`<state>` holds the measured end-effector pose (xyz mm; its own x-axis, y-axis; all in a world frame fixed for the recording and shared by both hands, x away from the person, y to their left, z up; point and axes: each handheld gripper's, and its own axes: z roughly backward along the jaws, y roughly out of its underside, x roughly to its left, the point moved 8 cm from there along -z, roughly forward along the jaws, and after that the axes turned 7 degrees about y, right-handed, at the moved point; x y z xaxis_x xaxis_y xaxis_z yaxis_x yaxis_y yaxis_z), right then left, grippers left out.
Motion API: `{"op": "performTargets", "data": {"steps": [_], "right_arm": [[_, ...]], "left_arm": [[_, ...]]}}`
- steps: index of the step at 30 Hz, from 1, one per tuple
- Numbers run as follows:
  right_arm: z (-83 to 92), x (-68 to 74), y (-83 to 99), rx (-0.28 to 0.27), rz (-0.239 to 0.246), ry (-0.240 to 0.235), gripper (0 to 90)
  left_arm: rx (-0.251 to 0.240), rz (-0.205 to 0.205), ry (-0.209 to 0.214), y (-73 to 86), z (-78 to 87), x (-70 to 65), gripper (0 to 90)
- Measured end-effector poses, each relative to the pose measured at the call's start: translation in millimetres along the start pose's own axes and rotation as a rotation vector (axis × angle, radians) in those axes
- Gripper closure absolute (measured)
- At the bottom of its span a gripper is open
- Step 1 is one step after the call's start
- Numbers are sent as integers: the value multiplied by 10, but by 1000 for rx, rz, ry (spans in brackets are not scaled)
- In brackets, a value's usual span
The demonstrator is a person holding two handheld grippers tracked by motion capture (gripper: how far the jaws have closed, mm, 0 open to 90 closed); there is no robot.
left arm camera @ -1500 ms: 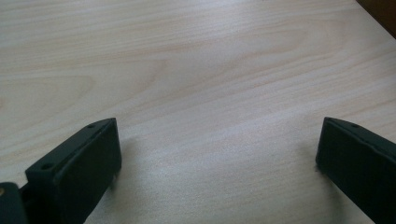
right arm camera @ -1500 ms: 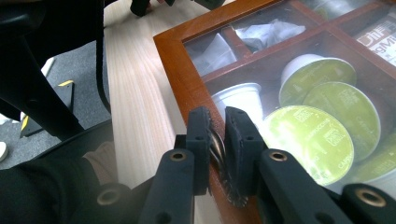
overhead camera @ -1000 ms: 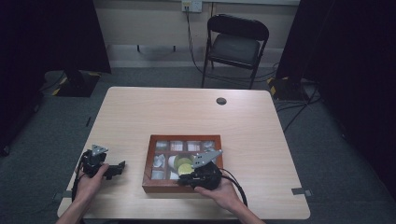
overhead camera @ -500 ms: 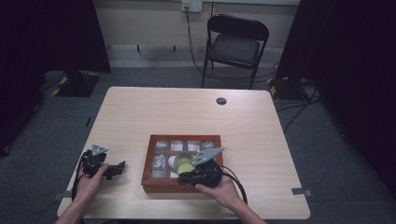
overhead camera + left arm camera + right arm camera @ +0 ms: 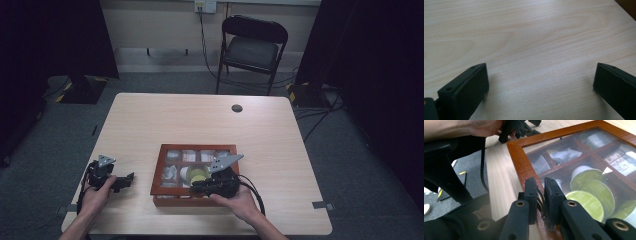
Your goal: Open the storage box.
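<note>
Right tool (image 5: pixel 199 186), from the high view, sits at the front edge of the box (image 5: pixel 161 172) on the worktop (image 5: pixel 280 140), while the left tool (image 5: pixel 131 178) rests apart, so the lid looks not yet lifted. Left gripper view adds that this tool is wide open and empty. Right gripper view alone shows its tool (image 5: pixel 541 185) pinched on a small metal handle (image 5: pixel 540 199) at the rim.

The high view looks forward and down over the whole table (image 5: pixel 280 135). The left gripper view sits low, close above bare tabletop ahead of its jaws. The right gripper view looks closely along its jaws onto the wooden box (image 5: pixel 519 157), shared with the high view.
</note>
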<state>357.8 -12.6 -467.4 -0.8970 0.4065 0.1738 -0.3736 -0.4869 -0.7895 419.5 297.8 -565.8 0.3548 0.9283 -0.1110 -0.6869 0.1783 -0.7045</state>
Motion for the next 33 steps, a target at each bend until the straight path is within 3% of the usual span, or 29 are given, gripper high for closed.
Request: {"op": "performTargets", "data": {"steps": [33], "right_arm": [[159,-49,-250,-69,-47,-2,812]], "left_arm": [[0,0,0,0,0,0,0]]}}
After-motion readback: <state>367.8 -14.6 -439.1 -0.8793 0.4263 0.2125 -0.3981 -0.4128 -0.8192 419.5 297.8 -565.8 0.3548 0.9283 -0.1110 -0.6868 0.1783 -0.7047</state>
